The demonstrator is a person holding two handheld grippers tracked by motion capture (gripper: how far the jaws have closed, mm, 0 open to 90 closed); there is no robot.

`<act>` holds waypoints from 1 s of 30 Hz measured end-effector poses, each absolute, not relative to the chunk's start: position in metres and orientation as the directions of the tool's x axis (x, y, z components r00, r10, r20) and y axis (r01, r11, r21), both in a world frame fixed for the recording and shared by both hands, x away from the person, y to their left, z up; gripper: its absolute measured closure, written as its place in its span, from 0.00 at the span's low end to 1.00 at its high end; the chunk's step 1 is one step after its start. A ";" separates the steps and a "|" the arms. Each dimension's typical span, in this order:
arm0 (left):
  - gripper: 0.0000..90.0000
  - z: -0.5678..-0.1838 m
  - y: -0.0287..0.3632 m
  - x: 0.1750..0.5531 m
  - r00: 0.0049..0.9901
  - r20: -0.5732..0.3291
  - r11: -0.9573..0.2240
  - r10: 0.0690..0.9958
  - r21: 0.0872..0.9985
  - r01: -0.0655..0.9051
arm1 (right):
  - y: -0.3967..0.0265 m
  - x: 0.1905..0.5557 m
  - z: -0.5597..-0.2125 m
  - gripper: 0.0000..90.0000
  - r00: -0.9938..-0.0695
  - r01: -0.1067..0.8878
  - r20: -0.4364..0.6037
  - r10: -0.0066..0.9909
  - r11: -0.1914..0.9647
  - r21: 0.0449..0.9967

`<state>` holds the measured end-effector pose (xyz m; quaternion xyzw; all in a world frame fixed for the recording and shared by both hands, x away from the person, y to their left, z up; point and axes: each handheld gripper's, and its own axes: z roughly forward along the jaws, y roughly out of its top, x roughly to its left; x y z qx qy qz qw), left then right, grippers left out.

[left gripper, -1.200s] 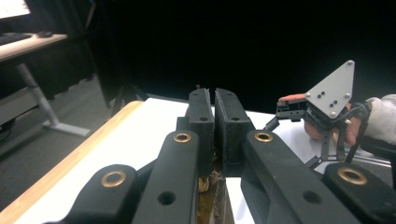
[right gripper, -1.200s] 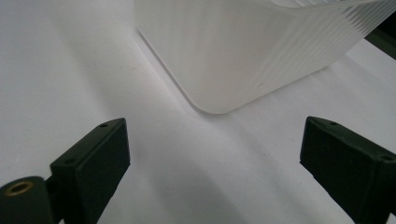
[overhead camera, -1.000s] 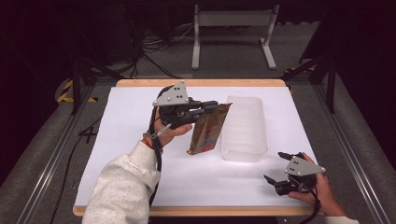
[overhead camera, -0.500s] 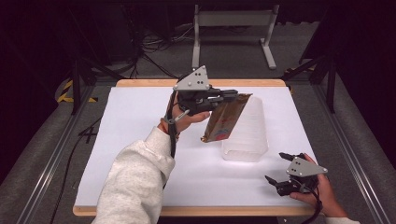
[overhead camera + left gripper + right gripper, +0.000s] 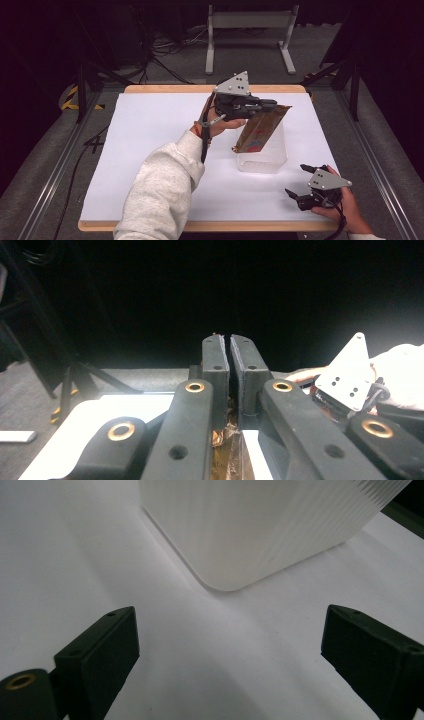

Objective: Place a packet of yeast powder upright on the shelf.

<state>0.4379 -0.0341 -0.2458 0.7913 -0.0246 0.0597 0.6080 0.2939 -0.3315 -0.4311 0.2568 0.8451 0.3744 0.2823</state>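
Note:
My left gripper (image 5: 272,104) is shut on the top edge of a brown foil pouch (image 5: 260,127), which hangs tilted with its lower corner over a clear ribbed plastic bin (image 5: 262,161). In the left gripper view the jaws (image 5: 230,347) press together on the crinkled pouch (image 5: 227,460) between their bases. Near the table's front right corner my right gripper (image 5: 298,180) rests open, with nothing between its fingers. In the right gripper view the wide-apart jaws (image 5: 232,625) face a rounded corner of the bin (image 5: 260,525) a short way ahead.
A white sheet (image 5: 150,130) covers the wooden table. A metal stand (image 5: 250,35) and cables lie on the dark floor beyond the far edge. A rail (image 5: 50,180) runs along the table's left side.
My left gripper has carried the pouch to the right and slightly up, from left of the bin to above it. The right gripper has stayed put.

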 end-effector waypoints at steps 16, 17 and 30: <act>0.95 -0.274 -0.063 0.446 0.998 0.055 -0.217 0.002 0.975 -0.053 | -0.333 0.293 -0.431 0.10 -0.706 0.231 -0.277 0.652 0.581 0.780; 0.95 -0.274 -0.064 0.446 0.999 0.045 -0.205 -0.023 0.978 -0.048 | -0.333 0.293 -0.431 0.10 -0.707 0.227 -0.281 0.649 0.585 0.779; 0.95 -0.273 -0.073 0.442 0.998 0.061 -0.182 -0.026 0.981 -0.064 | -0.333 0.293 -0.433 0.10 -0.712 0.229 -0.284 0.642 0.595 0.771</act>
